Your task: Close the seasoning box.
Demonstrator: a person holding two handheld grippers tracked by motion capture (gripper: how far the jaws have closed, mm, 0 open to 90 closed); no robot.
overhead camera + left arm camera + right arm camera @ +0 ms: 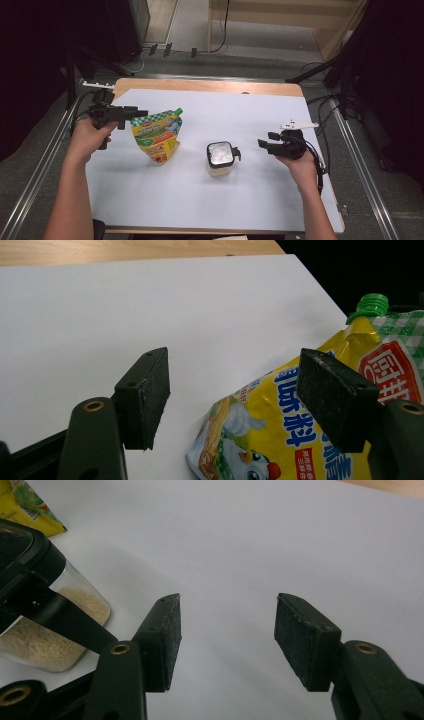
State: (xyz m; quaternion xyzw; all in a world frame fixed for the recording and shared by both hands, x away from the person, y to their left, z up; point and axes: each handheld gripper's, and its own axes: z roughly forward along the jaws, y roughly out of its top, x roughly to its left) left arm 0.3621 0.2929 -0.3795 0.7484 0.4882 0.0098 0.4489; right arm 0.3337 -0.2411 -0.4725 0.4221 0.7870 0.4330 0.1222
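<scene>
The pouch (158, 136), yellow with a green cap (178, 111), stands upright on the white sheet (250, 200), just beside the left claw (141, 114), whose tips reach its upper edge. In the left gripper view the pouch (280, 440) lies ahead and toward the right pad (334, 401), partly behind it; whether that pad touches it cannot be told. The left claw (232, 395) is released, with its 2 pads apart and bare sheet between them.

The jar (220, 158), with a black lid and pale powder inside, stands near the right claw (264, 141), off its tips. In the right gripper view the jar (42, 615) sits to the left of the left pad (164, 640). The right claw (227, 640) is released, its 2 pads parted over bare sheet (250, 540).
</scene>
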